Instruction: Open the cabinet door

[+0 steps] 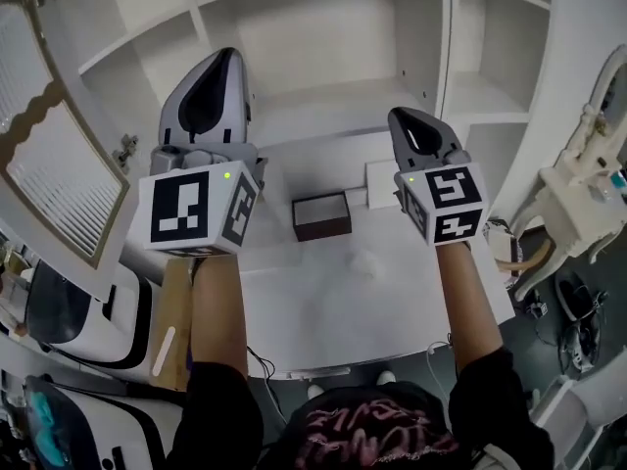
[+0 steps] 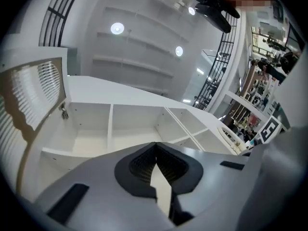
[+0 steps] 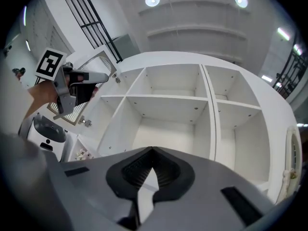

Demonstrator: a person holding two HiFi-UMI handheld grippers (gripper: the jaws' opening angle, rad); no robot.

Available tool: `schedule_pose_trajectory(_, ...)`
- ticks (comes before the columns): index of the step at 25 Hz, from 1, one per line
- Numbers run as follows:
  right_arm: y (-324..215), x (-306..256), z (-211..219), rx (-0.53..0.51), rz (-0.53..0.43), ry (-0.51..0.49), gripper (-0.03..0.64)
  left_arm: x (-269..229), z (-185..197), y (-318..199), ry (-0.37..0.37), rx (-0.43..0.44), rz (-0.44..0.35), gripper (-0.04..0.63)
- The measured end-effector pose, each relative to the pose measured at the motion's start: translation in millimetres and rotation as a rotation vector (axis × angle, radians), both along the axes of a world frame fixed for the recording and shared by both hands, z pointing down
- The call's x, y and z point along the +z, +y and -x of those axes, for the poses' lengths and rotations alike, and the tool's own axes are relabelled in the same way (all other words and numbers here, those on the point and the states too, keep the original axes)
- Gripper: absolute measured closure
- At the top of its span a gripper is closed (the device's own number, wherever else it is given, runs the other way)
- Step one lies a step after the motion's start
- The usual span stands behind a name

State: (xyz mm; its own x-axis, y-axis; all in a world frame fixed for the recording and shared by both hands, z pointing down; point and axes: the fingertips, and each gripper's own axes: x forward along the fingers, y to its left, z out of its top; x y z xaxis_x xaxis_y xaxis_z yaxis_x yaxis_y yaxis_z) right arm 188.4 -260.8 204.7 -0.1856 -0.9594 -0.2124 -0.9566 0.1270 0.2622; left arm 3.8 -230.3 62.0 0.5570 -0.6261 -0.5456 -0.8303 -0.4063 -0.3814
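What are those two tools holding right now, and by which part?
Nothing. The left tool and the right tool are both shut and empty; the open cabinet door stands apart from both.

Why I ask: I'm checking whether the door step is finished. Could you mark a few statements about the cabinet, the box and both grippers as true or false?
1. The louvered cabinet door stands swung open at the left. True.
2. The left gripper is clamped on that door. False: its jaws are together on nothing, away from the door.
3. The dark brown box sits on a shelf. False: it lies on the white table in front of the cabinet.
4. The right gripper has its jaws together with nothing between them. True.
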Motion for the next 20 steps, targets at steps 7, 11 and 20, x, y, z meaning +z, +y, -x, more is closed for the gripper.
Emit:
schedule_pose_trajectory(7, 17.7, -1.8, -16.2, 0.057, -0.021, -0.025, 0.602, 2.2, -16.1, 4.4, -0.016, 0.038, -0.026, 0.580)
schedule_pose_trajectory(11, 24.7, -1.7, -24.3, 0.085, -0.032, -0.022, 0.603, 9.9, -25.0, -4.4, -0.009, 0.070, 0.000, 0.580)
schedule_pose_trajectory(20, 24.5, 18.0, -21.1, 0.086, -0.008, -0.026, 0.603, 66.7, -32.2, -26.3, -0.012, 0.075, 0.122, 0.580)
